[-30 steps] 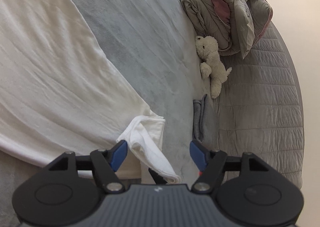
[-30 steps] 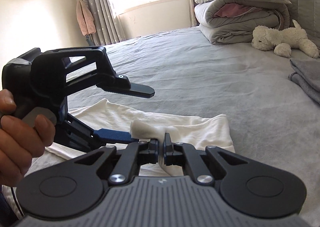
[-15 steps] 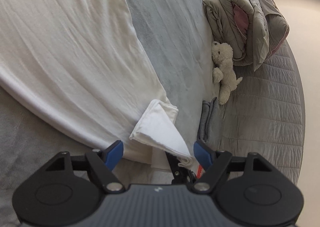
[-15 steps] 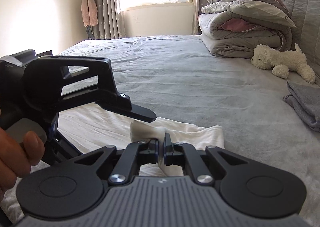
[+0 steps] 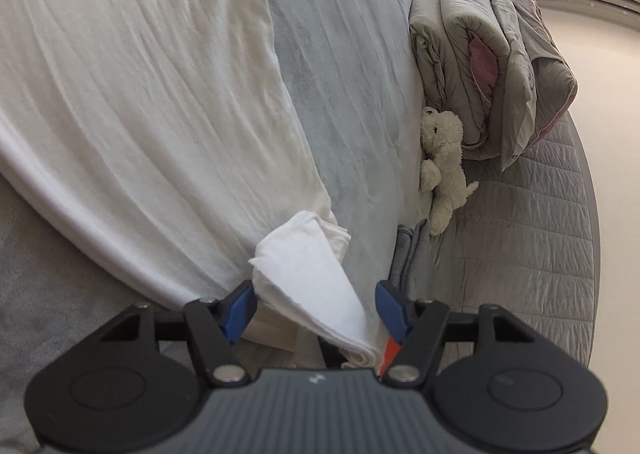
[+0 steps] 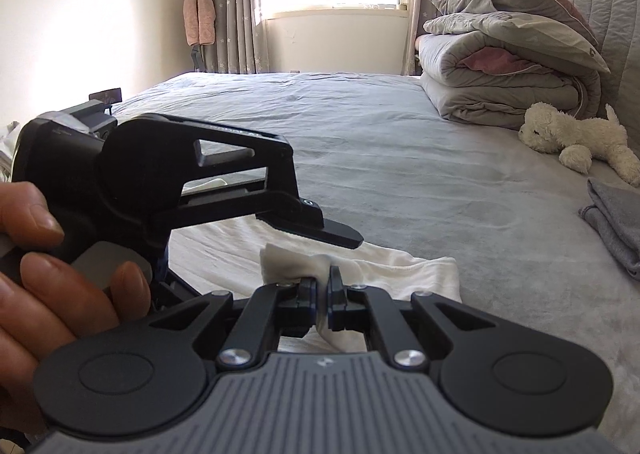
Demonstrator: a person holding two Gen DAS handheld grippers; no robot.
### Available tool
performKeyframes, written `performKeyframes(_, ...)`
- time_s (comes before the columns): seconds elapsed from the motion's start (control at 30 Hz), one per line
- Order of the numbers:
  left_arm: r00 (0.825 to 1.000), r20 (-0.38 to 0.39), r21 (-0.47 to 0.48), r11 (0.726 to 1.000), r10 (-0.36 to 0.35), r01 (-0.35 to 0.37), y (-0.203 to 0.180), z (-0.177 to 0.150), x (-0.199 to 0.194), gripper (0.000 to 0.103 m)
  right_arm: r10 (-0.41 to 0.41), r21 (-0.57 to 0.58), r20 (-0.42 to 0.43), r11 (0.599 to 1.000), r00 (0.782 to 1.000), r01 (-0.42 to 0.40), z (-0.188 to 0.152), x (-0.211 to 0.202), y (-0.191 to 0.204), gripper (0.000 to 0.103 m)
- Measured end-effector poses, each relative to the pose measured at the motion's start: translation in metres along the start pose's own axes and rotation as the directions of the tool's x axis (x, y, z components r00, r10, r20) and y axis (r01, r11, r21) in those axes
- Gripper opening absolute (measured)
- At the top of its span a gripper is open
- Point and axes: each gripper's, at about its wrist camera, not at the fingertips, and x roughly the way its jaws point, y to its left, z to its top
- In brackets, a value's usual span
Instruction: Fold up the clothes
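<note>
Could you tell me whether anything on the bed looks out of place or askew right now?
Nothing looks damaged or spilled. The only untidy spot is the white garment's corner, bunched into a wad pinched in the right gripper. The plush dog lies on its side beside the folded duvet.

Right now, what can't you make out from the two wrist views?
- White garment: its kind and full outline; left wrist view cuts it off at the top and left edges.
- Pinch point of the right claw: the closed jaws hide how much cloth is caught.
- Left claw: closing around the corner flap; contact unclear.
- Folded grey cloth: cut by the right edge.
</note>
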Motion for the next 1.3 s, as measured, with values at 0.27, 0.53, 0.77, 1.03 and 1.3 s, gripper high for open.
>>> performKeyframes(0.27, 1.0, 0.028, 0.01, 1.0, -0.01, 0.01, 0.001, 0.004, -0.007, 0.027, -0.008, -0.023, 0.005, 1.0, 1.0, 0.008, 0.001, 0.001, 0.003, 0.004)
performKeyframes(0.53, 0.997, 0.071, 0.042, 0.998, 0.039, -0.042, -0.001, 0.015, -0.023, 0.022, -0.014, -0.076, 0.043, 0.997, 0.999, 0.017, 0.0, -0.003, 0.012, 0.004)
performKeyframes(0.77, 0.996, 0.071, 0.077, 0.995, 0.052, -0.057, -0.005, 0.019, -0.025, 0.003, 0.001, -0.133, 0.045, 0.991, 0.999, 0.005, 0.0, 0.0, 0.024, 0.004)
performKeyframes(1.03, 0.988, 0.118, 0.159, 0.981, 0.097, -0.115, -0.017, 0.032, -0.04, 0.002, -0.008, -0.213, 0.047, 0.977, 0.999, 0.018, -0.001, 0.002, 0.037, 0.004)
performKeyframes(1.3, 0.975, 0.144, 0.372, 0.904, 0.168, -0.211, -0.043, 0.057, -0.067, 0.002, 0.039, -0.249, 0.073, 0.968, 0.997, -0.02, 0.005, 0.012, 0.068, 0.004)
